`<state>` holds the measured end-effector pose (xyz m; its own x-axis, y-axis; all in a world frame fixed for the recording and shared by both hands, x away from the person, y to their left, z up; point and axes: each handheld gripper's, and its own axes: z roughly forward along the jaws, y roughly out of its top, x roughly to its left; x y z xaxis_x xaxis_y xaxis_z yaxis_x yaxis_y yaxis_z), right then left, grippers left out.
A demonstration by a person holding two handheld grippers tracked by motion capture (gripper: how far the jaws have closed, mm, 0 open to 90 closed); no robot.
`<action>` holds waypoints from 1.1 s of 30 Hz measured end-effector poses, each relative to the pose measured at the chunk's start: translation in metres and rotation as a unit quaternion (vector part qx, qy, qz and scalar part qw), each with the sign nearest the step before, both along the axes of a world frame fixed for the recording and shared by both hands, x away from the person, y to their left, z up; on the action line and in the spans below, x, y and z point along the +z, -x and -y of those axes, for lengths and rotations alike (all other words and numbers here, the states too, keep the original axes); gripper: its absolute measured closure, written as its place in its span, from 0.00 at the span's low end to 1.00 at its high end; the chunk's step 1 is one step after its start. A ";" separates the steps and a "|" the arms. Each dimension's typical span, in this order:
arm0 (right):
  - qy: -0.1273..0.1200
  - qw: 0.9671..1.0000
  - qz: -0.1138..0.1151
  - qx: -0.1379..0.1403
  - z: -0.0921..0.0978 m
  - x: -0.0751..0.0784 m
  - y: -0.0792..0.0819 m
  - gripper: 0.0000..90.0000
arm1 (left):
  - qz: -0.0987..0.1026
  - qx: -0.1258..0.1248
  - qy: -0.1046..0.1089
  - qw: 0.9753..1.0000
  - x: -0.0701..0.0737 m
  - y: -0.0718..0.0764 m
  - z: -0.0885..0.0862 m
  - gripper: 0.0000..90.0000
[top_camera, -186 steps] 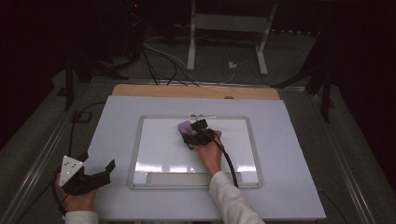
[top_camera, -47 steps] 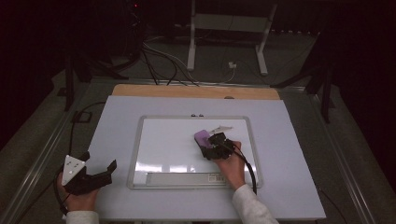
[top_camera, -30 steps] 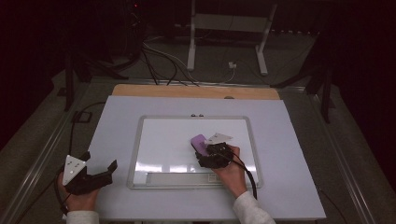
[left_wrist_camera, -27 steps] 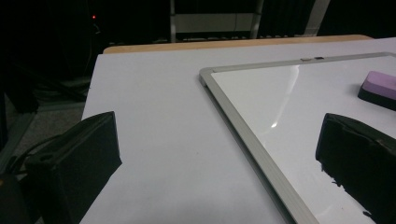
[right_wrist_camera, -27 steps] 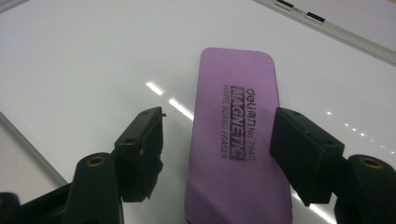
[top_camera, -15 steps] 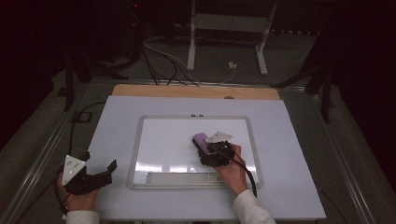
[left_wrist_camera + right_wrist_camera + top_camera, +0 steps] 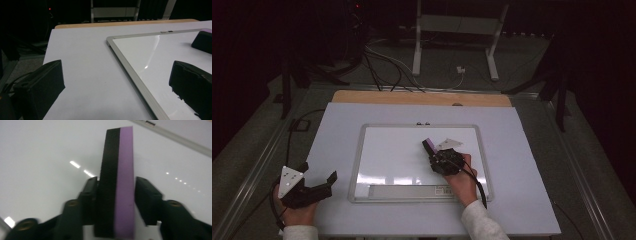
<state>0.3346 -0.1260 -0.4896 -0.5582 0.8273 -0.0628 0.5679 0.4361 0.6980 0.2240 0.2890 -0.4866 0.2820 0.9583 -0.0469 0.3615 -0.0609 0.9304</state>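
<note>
We note the white table top [image 7: 522,150] first, with a wooden strip [image 7: 422,97] along its far edge. On it lies the whiteboard [image 7: 382,150], flat, its metal frame [image 7: 132,75] running diagonally through the left gripper view and a narrow tray [image 7: 412,190] along its near edge. The left gripper [image 7: 319,187] rests on the table top just left of the whiteboard, off its frame; we see its jaws spread wide with nothing between them, one jaw over bare table and one over the board surface. The right gripper [image 7: 434,152] sits over the right half of the whiteboard. Its jaws are closed onto the eraser [image 7: 117,195], a block with a purple foam side and a black felt side, gripped across its thickness. In the high view the eraser [image 7: 429,145] lies against the board surface, right of centre.
</note>
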 end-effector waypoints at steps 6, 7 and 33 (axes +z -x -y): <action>-0.007 1.000 0.009 -0.005 0.002 0.005 0.001 0.71 | -0.001 0.000 -0.001 1.000 0.000 0.000 0.000 0.01; -0.011 1.000 0.010 -0.007 0.003 0.006 0.002 0.71 | -0.001 0.000 -0.002 1.000 0.000 0.000 0.000 0.01; -0.055 0.996 0.033 -0.061 0.043 0.033 0.026 0.71 | -0.002 -0.001 -0.003 1.000 -0.001 0.000 0.001 0.01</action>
